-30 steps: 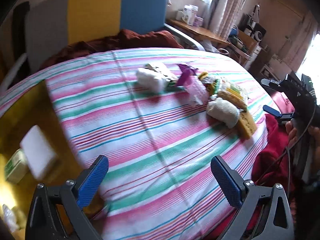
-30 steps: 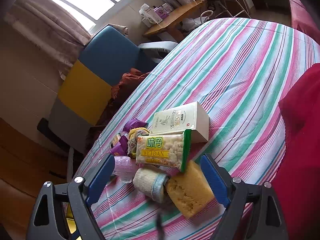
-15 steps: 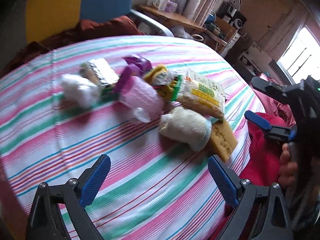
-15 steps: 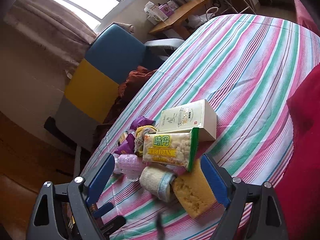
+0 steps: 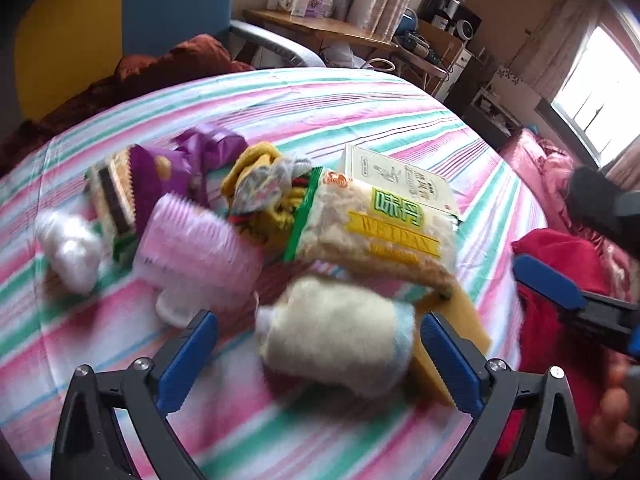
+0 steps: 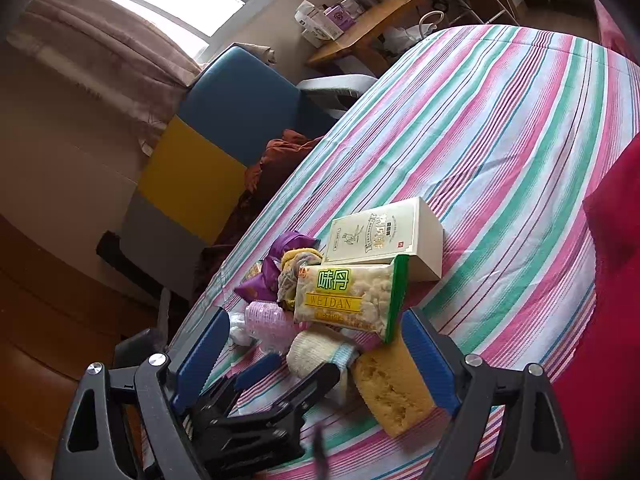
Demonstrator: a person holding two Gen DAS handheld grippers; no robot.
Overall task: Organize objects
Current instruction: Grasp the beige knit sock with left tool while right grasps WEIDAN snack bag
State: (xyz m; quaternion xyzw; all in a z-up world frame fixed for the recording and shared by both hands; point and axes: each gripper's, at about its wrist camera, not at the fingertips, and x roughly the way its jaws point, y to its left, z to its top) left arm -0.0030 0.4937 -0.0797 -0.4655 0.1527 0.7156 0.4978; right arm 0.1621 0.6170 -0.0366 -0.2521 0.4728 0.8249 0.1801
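Sock roll [image 5: 336, 344] looks soft and light; left gripper [image 5: 318, 338] gapes around it, untouched; squeeze its middle; right gripper [image 6: 316, 340] gapes too.

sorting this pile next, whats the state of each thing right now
left gripper: open, empty, just short of the rolled sock
right gripper: open, empty
rolled sock: lying on its side
snack bag: sealed, resting on the pile
white box: closed, flat
sponge: lying flat
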